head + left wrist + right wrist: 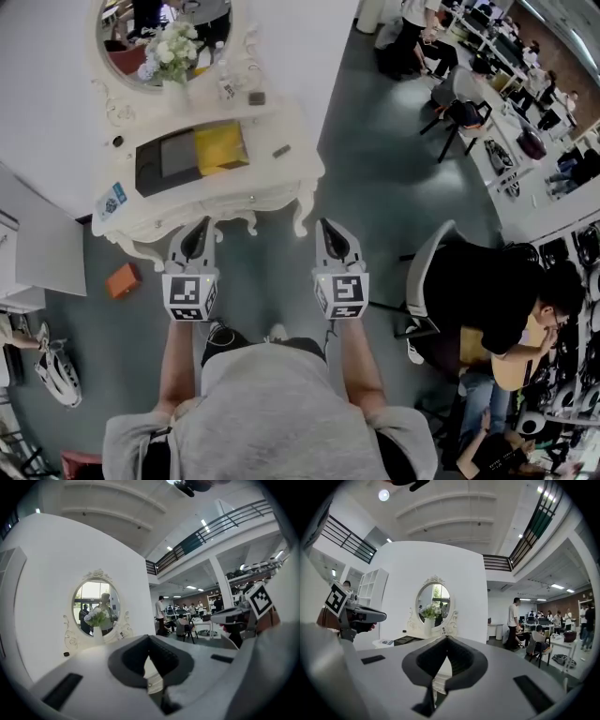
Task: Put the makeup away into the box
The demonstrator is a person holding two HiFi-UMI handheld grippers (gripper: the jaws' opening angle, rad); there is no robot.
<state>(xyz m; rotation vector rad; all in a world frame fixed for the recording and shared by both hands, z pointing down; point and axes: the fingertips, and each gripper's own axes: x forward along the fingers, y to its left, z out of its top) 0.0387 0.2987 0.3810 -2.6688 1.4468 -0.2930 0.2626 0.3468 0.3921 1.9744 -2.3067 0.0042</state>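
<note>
Ahead of left claw (199,228) (shut) sits box (150,164).

The white carved counter (292,161) looked smoothly painted, faintly glossy. The oval mirror (208,26) was reflective glass. The flat black box (161,157) appeared matt; the grey floor (375,150) smooth.
</note>
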